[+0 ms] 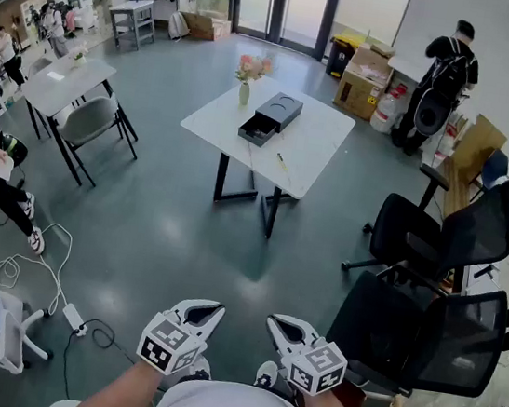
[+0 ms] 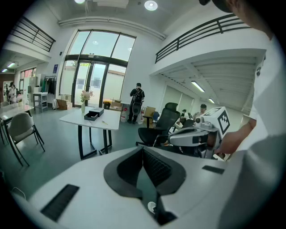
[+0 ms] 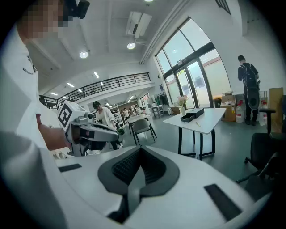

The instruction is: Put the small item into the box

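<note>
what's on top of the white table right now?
A black box with its drawer slid out, a vase of flowers beside it, and a small thin item lying apart. The drawer's inside is too small to tell; the box's top covers the rest.

1. The worktop (image 1: 320, 141) stands mid-floor, well ahead of the left gripper (image 1: 211, 310) and the right gripper (image 1: 277, 322), which sit side by side close to the person.
2. On it, the box (image 1: 271, 117) lies toward the far side, with the vase (image 1: 245, 91) just left of it.
3. The small item (image 1: 282, 162) lies on the worktop nearer than the box and apart from it.
4. Office chairs (image 1: 437, 242) stand to the right; a second table (image 1: 64, 86) with a chair (image 1: 87, 123) stands to the left.
</note>
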{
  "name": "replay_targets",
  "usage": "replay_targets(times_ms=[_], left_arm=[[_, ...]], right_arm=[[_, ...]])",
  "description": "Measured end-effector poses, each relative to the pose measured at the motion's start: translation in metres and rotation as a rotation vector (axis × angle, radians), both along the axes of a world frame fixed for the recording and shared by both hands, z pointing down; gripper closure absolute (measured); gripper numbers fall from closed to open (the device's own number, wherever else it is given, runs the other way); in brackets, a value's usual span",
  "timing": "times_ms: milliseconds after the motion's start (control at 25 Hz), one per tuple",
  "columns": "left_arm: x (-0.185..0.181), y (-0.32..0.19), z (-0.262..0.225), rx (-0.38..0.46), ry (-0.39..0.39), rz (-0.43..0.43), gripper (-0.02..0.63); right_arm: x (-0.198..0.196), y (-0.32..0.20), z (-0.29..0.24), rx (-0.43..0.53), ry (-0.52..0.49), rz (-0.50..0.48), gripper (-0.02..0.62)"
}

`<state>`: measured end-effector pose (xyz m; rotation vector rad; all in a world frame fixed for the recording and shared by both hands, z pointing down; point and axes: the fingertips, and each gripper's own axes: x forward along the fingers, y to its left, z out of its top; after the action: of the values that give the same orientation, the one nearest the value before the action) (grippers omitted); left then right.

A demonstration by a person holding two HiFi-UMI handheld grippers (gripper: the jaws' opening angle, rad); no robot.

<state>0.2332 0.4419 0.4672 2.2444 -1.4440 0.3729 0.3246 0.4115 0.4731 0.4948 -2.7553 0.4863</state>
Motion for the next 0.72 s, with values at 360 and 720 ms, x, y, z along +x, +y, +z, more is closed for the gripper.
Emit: replay_targets(times_ms=[360,720], left_arm=[[0.000,0.000,-0.005,0.009,0.003,0.005,0.591],[-0.002,0.003,0.001,-0.008,-0.005,0.008,0.591]], right_arm=[[-0.002,0.000,-0.001,-0.001,-0.002,-0.001,0.581],[-0.014,0.007,-0.012,-0.031,-0.093,-0.045,0.580]])
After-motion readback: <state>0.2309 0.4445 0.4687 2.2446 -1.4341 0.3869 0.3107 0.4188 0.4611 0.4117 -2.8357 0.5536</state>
